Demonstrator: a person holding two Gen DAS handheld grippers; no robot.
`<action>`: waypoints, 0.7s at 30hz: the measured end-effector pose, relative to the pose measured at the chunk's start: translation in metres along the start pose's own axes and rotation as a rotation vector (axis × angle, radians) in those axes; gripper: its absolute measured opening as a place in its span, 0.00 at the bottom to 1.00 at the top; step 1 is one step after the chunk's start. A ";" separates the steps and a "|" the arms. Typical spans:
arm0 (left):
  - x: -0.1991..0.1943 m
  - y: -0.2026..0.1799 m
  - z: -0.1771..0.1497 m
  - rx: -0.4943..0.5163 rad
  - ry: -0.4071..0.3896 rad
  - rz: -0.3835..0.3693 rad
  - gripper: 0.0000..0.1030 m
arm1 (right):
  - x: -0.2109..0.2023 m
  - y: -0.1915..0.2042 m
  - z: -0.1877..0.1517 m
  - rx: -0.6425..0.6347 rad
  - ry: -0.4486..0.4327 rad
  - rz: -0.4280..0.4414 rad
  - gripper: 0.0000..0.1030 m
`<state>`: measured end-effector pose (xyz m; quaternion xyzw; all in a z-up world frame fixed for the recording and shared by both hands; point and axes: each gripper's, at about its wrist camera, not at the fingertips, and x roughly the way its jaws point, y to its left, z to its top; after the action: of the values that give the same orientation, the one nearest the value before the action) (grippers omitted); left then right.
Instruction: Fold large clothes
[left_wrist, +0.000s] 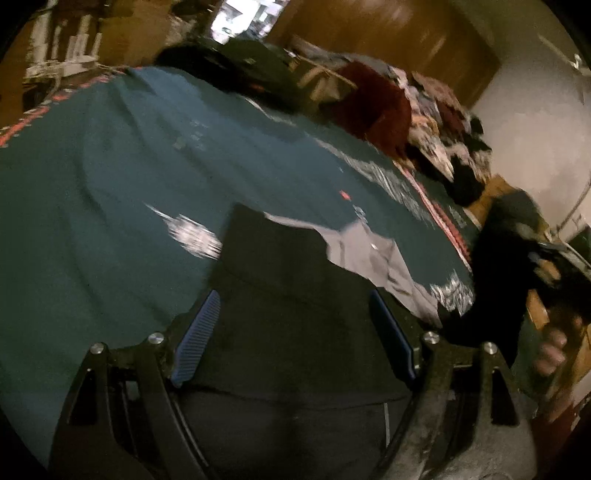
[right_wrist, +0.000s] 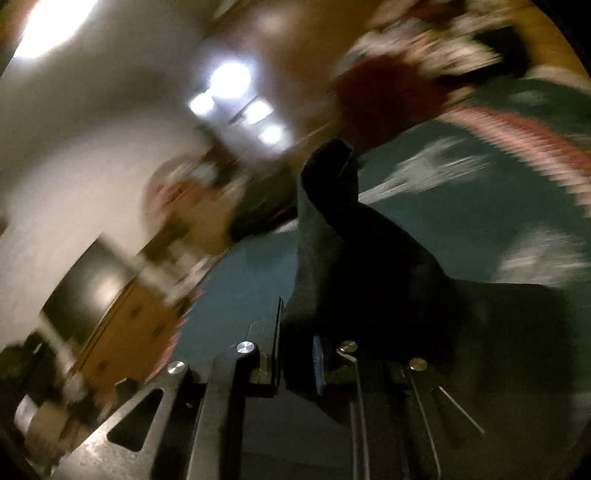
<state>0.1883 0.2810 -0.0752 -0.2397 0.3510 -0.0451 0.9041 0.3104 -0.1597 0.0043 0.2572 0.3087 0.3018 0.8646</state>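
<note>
Pinching a fold of the dark garment (right_wrist: 332, 251), the right gripper (right_wrist: 297, 354) has its jaws nearly together on the cloth, which rises from the fingers toward 12 o'clock in a twisted peak. That grip looks meant to lift one edge clear of the bed (right_wrist: 443, 221) so it can be carried over for a fold. The tool is tipped steeply upward, so wall and ceiling lights fill the 9 to 12 o'clock side, all smeared by motion blur.

Nearer in the left view, the left gripper (left_wrist: 295, 332) has its jaws wide apart, blue pads (left_wrist: 197, 336) splayed, with the garment (left_wrist: 288, 295) lying between and below them; whether they touch it I cannot tell. Probably it is poised to take a second corner. A paler grey part (left_wrist: 369, 254) shows at 2 o'clock, perhaps the inside face.

Beyond, the teal cover (left_wrist: 129, 166) spreads to 11 o'clock. At 4 o'clock a hand (left_wrist: 554, 350) holds the other tool, blurred. Farthest, at 1 o'clock, a pile of clothes (left_wrist: 424, 110) waits along the bed's far edge.
</note>
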 end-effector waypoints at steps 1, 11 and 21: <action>-0.005 0.008 0.002 -0.010 -0.008 0.009 0.79 | 0.035 0.024 -0.011 -0.014 0.036 0.031 0.17; 0.001 0.050 -0.011 0.018 0.048 0.058 0.79 | 0.141 0.066 -0.146 -0.101 0.332 0.002 0.34; 0.048 0.023 -0.014 0.044 0.149 0.006 0.79 | -0.020 -0.084 -0.166 -0.079 0.260 -0.499 0.49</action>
<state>0.2126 0.2833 -0.1242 -0.2146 0.4171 -0.0677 0.8806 0.2139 -0.1880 -0.1533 0.0986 0.4589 0.1218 0.8745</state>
